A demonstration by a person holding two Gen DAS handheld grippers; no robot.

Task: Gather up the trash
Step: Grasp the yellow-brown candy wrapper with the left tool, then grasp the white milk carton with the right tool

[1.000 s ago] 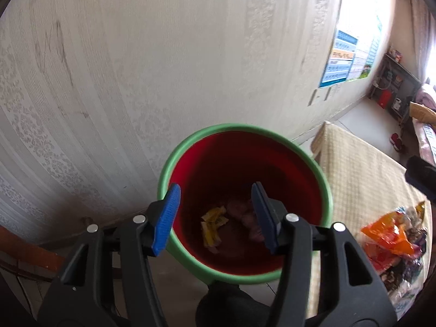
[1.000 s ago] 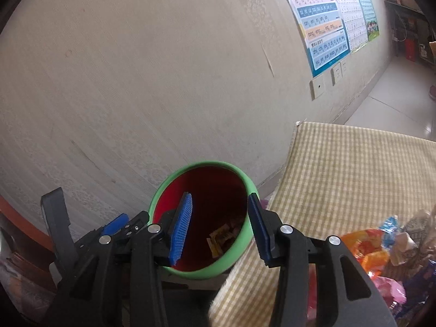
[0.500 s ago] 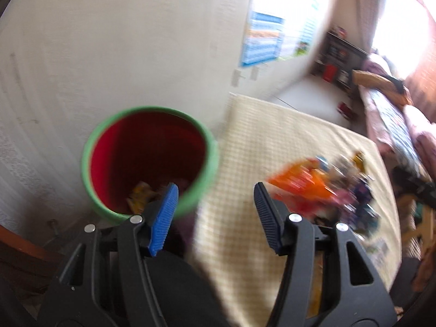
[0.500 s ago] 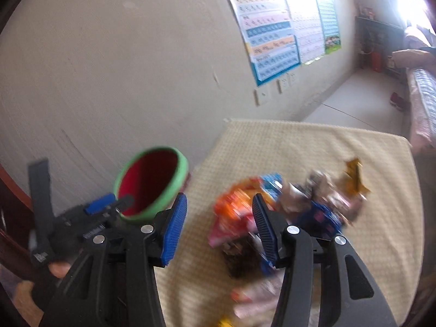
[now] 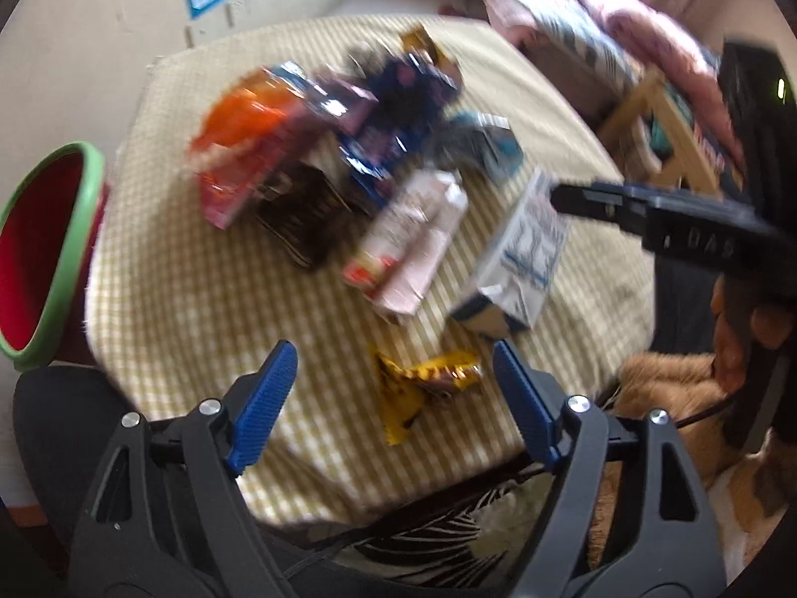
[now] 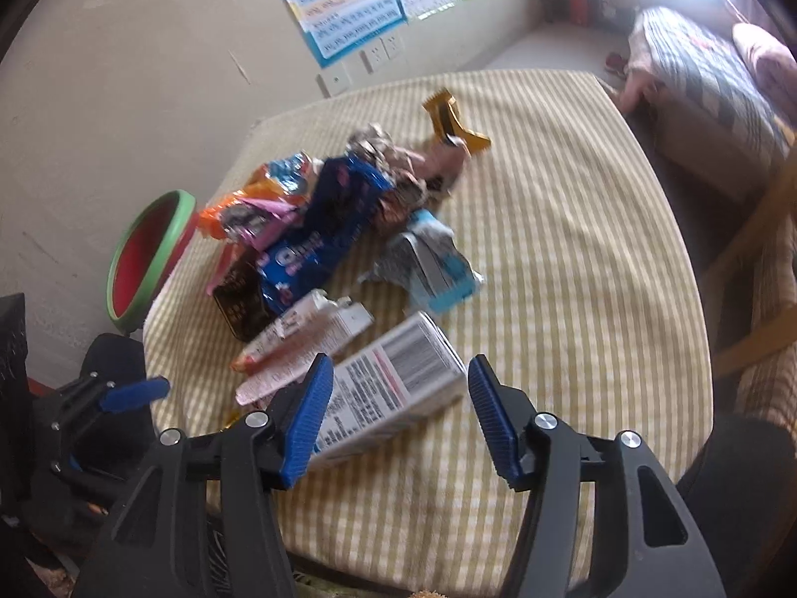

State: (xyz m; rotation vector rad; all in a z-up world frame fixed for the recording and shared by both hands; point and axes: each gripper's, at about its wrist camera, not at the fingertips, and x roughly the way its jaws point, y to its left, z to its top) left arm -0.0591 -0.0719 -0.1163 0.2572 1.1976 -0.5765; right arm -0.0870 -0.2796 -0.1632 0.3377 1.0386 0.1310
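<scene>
A pile of wrappers and cartons lies on a yellow checked tablecloth (image 6: pixel 573 259). My left gripper (image 5: pixel 396 388) is open and empty, just above a yellow wrapper (image 5: pixel 428 378) near the table's front edge. My right gripper (image 6: pixel 396 406) is open and empty, over a white carton (image 6: pixel 393 383); the same carton shows in the left wrist view (image 5: pixel 518 259). A pink carton (image 5: pixel 413 244) lies beside it. The red bin with a green rim (image 5: pixel 35 254) stands off the table's left side and also shows in the right wrist view (image 6: pixel 144 259).
A blue biscuit pack (image 6: pixel 319 244), an orange bag (image 5: pixel 244 119) and a dark packet (image 5: pixel 299 214) sit further back. A wall with posters (image 6: pixel 348 0) runs behind. A bed (image 6: pixel 707 79) and a wooden chair (image 6: pixel 762 259) stand to the right.
Both grippers have swung right from over the bin to over the table and its trash. Both have opened wider and stay empty.
</scene>
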